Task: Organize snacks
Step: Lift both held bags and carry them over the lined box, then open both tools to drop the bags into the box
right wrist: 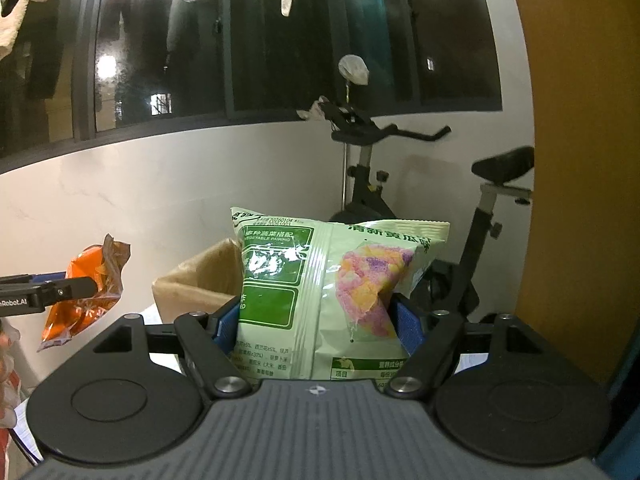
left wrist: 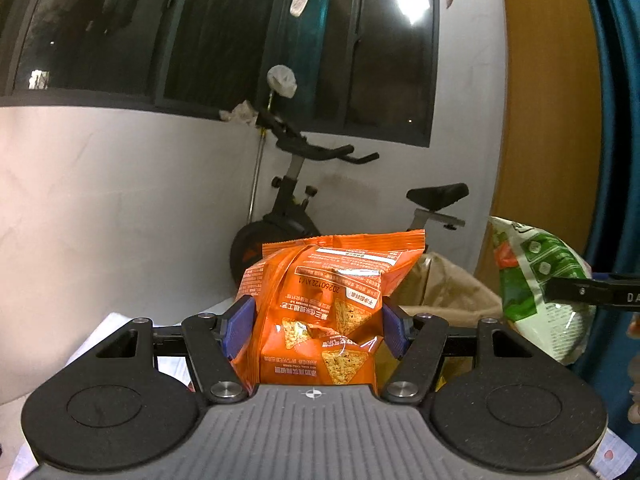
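Note:
My left gripper (left wrist: 316, 330) is shut on an orange snack bag (left wrist: 320, 300) printed with triangular chips, held upright in the air between the blue pads. My right gripper (right wrist: 316, 326) is shut on a pale green snack bag (right wrist: 320, 292), also held upright. The green bag (left wrist: 536, 288) shows at the right of the left wrist view, the orange bag (right wrist: 86, 292) at the left of the right wrist view. A brown paper bag (right wrist: 200, 280) stands open just behind both snack bags; it also shows in the left wrist view (left wrist: 444, 280).
An exercise bike (left wrist: 296, 208) stands against the white wall behind the paper bag. Dark windows with hanging laundry run above. An orange-brown door or panel (right wrist: 580, 160) is at the right. White papers (left wrist: 104, 340) lie on the surface below.

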Available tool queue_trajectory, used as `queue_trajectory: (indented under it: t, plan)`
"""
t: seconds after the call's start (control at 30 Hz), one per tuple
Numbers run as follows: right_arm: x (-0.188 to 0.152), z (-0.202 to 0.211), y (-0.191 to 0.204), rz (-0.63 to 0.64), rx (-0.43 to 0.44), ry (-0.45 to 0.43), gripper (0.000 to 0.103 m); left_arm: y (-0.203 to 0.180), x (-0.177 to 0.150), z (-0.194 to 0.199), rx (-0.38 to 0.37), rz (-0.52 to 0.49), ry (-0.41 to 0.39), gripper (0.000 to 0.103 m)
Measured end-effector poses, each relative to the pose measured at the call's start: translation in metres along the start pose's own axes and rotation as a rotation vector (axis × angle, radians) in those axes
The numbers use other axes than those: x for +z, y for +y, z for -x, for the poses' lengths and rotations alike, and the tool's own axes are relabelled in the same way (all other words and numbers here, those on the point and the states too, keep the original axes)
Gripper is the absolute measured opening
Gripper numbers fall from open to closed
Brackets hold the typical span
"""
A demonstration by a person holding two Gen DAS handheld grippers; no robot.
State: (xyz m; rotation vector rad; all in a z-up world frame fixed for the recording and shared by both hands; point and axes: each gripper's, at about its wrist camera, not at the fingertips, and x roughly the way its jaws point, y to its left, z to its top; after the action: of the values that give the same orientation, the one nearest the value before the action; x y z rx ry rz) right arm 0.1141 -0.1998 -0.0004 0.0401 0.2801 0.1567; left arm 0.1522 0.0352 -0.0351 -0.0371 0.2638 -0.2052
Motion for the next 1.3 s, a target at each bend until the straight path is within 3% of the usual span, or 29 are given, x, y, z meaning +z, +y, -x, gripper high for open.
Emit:
queue_trajectory:
  t: [0.37,0.6,0.73,0.97,1.17,1.3]
  plan:
    - [0.030,-0.036,-0.013,0.026,0.016,-0.060,0.077,-0.023,0.032,-0.026,-0.037,-0.043,-0.039,0.068]
    - [0.045,-0.075,-0.014,0.030,0.024,-0.092,0.077,-0.033,0.049,-0.067,-0.069,-0.049,-0.031,0.069]
    - [0.048,-0.109,-0.011,0.049,0.013,-0.093,0.077,-0.032,0.053,-0.098,-0.069,-0.025,0.013,0.069]
    - [0.041,-0.169,-0.009,0.008,-0.002,0.009,0.077,-0.034,0.050,-0.153,-0.001,-0.044,0.108,0.069]
    - [0.020,-0.193,-0.005,0.016,0.026,0.130,0.077,-0.035,0.047,-0.166,0.004,-0.099,0.136,0.070]
    - [0.008,-0.199,-0.012,-0.023,0.002,0.187,0.079,-0.032,0.047,-0.171,-0.040,-0.077,0.163,0.084]
